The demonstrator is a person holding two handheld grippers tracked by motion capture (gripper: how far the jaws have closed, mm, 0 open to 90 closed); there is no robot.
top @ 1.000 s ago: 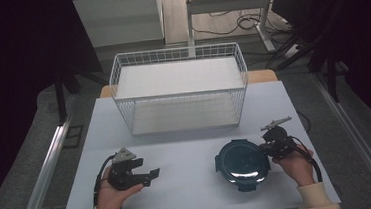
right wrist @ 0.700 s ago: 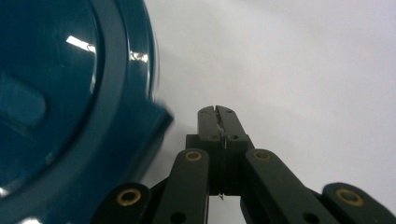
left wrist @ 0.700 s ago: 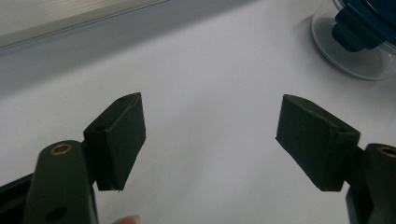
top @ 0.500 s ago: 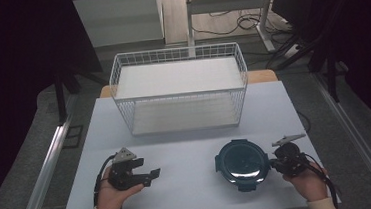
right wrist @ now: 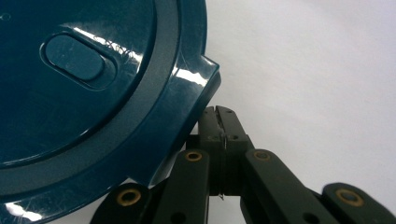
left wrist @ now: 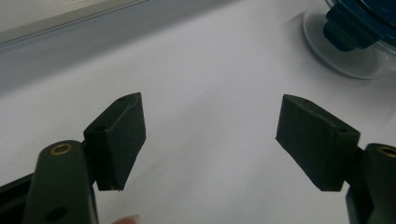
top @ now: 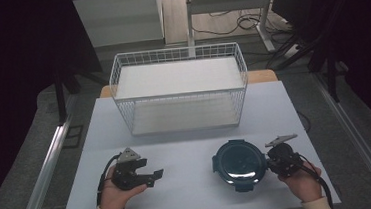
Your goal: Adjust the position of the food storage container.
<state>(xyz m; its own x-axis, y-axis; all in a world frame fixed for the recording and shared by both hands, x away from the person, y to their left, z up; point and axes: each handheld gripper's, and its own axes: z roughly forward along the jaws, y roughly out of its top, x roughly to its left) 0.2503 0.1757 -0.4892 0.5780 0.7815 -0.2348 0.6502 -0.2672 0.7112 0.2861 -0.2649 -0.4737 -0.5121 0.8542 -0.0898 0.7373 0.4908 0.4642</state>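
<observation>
Resting on the table (top: 187,149), left claw (top: 155,177) gapes; right claw (right wrist: 223,122) pressed together beside the unlabelled blue lid (top: 238,161).

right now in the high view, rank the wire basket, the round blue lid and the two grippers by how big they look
1. wire basket, by far the largest.
2. round blue lid.
3. left gripper and right gripper: both smaller than the lid and too alike to rank, since hands hide part of each.

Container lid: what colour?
Dark teal lid, glossy; clearest in the right gripper view.
</observation>
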